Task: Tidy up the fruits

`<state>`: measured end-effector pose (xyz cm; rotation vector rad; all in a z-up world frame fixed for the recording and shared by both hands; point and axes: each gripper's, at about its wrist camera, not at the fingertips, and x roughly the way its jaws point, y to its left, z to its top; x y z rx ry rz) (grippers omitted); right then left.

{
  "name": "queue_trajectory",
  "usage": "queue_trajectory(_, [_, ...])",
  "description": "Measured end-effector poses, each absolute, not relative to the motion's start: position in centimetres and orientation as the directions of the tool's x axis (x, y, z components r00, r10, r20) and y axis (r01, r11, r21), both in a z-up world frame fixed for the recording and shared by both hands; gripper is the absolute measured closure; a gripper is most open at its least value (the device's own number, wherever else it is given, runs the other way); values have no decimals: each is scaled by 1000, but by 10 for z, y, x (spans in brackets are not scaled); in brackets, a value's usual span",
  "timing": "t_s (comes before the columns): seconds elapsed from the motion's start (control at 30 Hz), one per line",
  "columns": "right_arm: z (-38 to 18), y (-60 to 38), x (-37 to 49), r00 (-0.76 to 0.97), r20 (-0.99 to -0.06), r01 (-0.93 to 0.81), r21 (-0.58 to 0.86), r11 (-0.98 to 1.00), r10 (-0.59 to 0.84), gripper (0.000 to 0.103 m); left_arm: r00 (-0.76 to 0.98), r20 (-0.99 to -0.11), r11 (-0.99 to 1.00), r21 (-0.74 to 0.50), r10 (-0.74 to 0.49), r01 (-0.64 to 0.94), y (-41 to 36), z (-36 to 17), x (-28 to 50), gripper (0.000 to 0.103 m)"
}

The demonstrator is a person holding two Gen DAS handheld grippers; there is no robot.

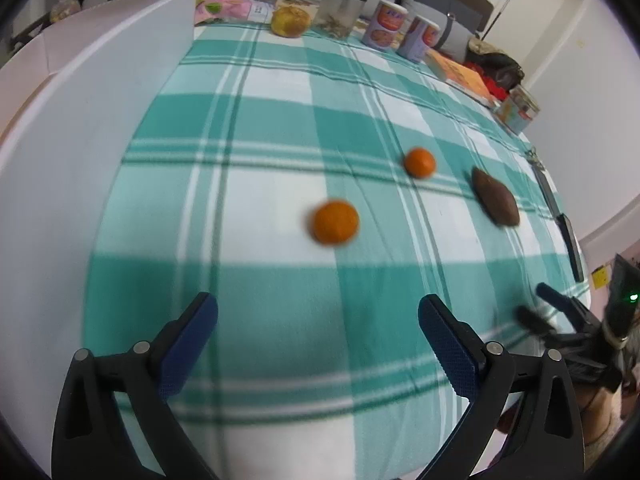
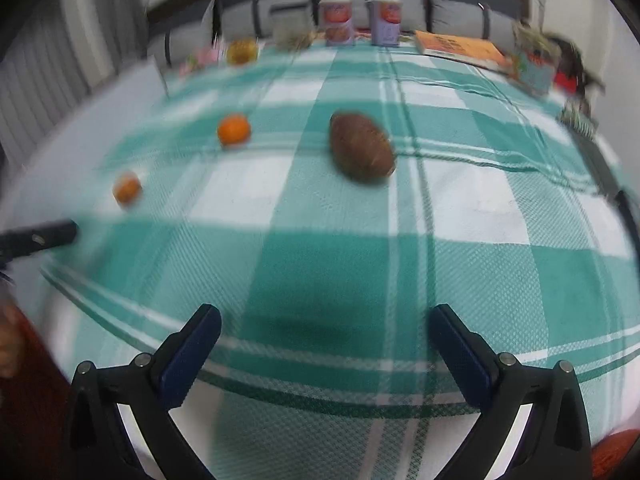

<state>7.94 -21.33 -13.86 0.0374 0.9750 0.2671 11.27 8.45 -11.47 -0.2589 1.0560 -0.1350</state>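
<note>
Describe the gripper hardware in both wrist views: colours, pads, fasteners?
Both match. The left gripper has black plastic finger arms with triangular cut-outs, silver round pins at the joints and dark blue textured pads. The right gripper has the same black frame, silver pins and blue pads. Its body shows a green light in the left view.

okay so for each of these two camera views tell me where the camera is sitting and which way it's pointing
Left wrist view: on the left gripper, facing forward over the checked tablecloth at two oranges; the right gripper shows at the right edge.
Right wrist view: on the right gripper, facing the brown fruit; a finger of the left gripper shows at left.
Both share: oranges, brown fruit, two cans.
</note>
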Motion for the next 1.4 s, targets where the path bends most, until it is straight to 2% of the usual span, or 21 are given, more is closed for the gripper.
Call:
queue_trajectory(0.1, [-120, -233, 106, 522, -800, -164, 244, 956, 294, 2, 486, -853, 978, -207, -191, 21, 74, -115, 135, 4])
queue_trajectory(0.23, [-94, -240, 166, 419, -845, -152, 295, 943, 331, 6, 476, -870, 991, -121, -130, 50, 52, -120, 162, 4])
queue_trajectory(0.3, [-91, -238, 196, 333, -875, -144, 322, 936, 352, 10, 480, -871, 995, -95, -102, 39, 46, -123, 171, 5])
queue_trajectory(0.33, [-93, -235, 213, 279, -892, -136, 329, 935, 354, 17, 480, -872, 996, -89, -94, 34, 45, -123, 174, 8])
queue_trajectory(0.37, [-95, -232, 223, 252, -902, -133, 327, 935, 351, 20, 475, -876, 996, -81, -84, 27, 43, -125, 176, 30])
queue_trajectory(0.4, [-99, -228, 231, 223, -914, -138, 315, 939, 340, 20, 454, -887, 997, -78, -81, 26, 42, -129, 179, 59])
queue_trajectory(0.43, [-103, -221, 239, 191, -929, -154, 290, 945, 316, 20, 427, -900, 996, -80, -83, 25, 41, -133, 182, 70])
queue_trajectory(0.5, [-115, -207, 249, 144, -955, -193, 230, 954, 259, 22, 426, -901, 997, -77, -79, 21, 40, -136, 181, 72])
queue_trajectory(0.6, [-131, -190, 256, 109, -975, -229, 166, 959, 194, 32, 432, -899, 997, -77, -79, 21, 40, -136, 178, 74])
queue_trajectory(0.63, [-135, -185, 257, 104, -978, -245, 150, 958, 180, 38, 432, -898, 996, -82, -83, 21, 40, -136, 177, 75])
queue_trajectory(0.67, [-141, -180, 258, 95, -982, -260, 134, 956, 163, 50, 430, -898, 996, -92, -92, 20, 41, -135, 175, 75])
queue_trajectory(0.73, [-140, -175, 257, 120, -986, -277, 82, 957, 119, 62, 432, -894, 992, -125, -119, 14, 45, -130, 170, 75])
queue_trajectory(0.9, [-124, -197, 247, 85, -967, -191, 220, 957, 239, 62, 465, -849, 959, -283, -251, 1, 67, -92, 148, 76])
queue_trajectory(1.0, [-95, -215, 239, 103, -919, -134, 366, 921, 381, 62, 495, -795, 914, -406, -351, -3, 96, -54, 128, 76])
queue_trajectory(1.07, [-67, -214, 235, 124, -874, -135, 455, 880, 470, 62, 531, -759, 894, -448, -377, -6, 123, -26, 115, 76])
queue_trajectory(1.17, [-23, -179, 232, 131, -796, -186, 566, 803, 591, 62, 605, -730, 900, -433, -319, -47, 178, 13, 97, 76])
queue_trajectory(1.23, [3, -137, 232, 113, -748, -248, 616, 748, 654, 62, 636, -734, 910, -398, -239, -119, 225, 28, 88, 76])
queue_trajectory(1.4, [39, 16, 211, 6, -669, -438, 667, 603, 744, 62, 590, -807, 899, -284, -36, -334, 320, 7, 81, 76])
